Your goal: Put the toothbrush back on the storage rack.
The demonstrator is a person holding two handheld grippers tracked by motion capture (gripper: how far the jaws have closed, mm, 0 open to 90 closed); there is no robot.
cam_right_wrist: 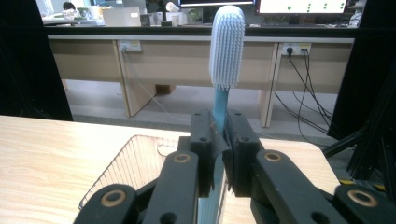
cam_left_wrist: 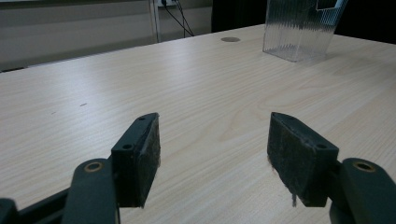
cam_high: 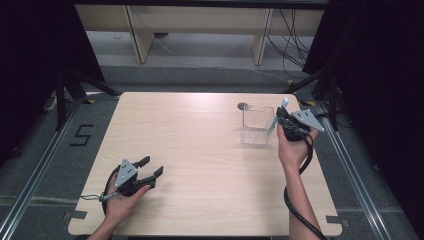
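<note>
Because the right gripper already pinches the toothbrush by its blue handle, with the bristle head standing up above the jaws, the step in hand looks like bringing the brush into the clear box that stands just beside it on the table. In the high view the right gripper is at the right wall of the box, near the far right corner of the table, and the toothbrush is tilted a little over the rim.

To do this well, I think the hand should first lift enough that the lower end of the handle passes over the wall, then move sideways until the brush is above the open middle. The walls look thin and light, so a push from the side may slide or tip the box; it is better to come down from above. The jaws should part only when the handle rests inside, otherwise the brush may fall out over the rim.

The left gripper lies low at the near left of the table, its jaws spread wide with nothing between the pads. It is well apart from the box, but it could come over to steady the wall if needed.
</note>
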